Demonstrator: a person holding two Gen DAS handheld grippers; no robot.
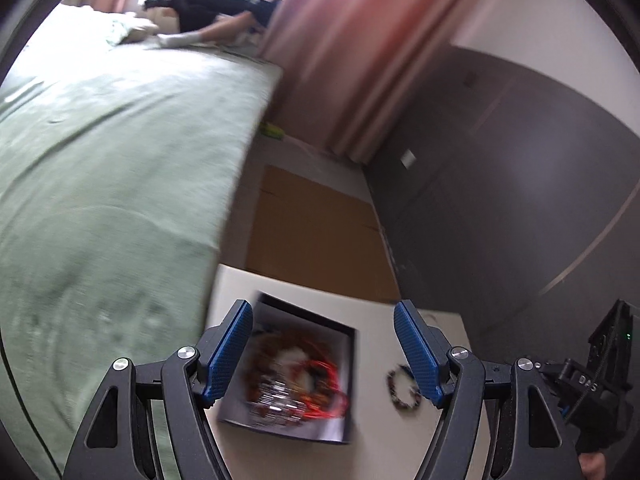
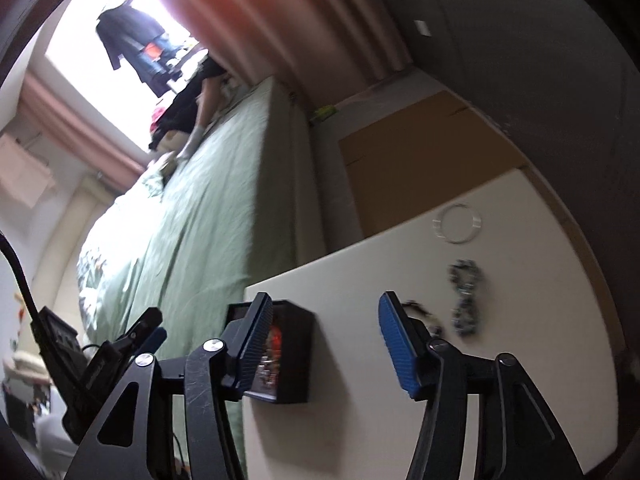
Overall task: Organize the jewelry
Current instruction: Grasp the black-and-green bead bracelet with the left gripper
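A black jewelry box point(image 1: 296, 376) sits on a white table point(image 1: 376, 456), holding a tangle of red, brown and silver bracelets point(image 1: 296, 380). My left gripper point(image 1: 324, 348) is open and empty, held above the box. A dark beaded bracelet point(image 1: 402, 390) lies on the table to the right of the box. In the right wrist view the box point(image 2: 288, 352) is seen from its side. My right gripper point(image 2: 324, 340) is open and empty. A dark beaded bracelet point(image 2: 466, 300), a clear bangle point(image 2: 456, 224) and a small dark piece point(image 2: 424, 312) lie on the table point(image 2: 360, 400).
A bed with a green cover point(image 1: 100, 160) runs along the left of the table. A brown cardboard sheet point(image 1: 316, 228) lies on the floor beyond the table. Pink curtains point(image 1: 360, 40) and a grey wall point(image 1: 520, 180) stand behind. A person leans on the bed's far end point(image 1: 208, 20).
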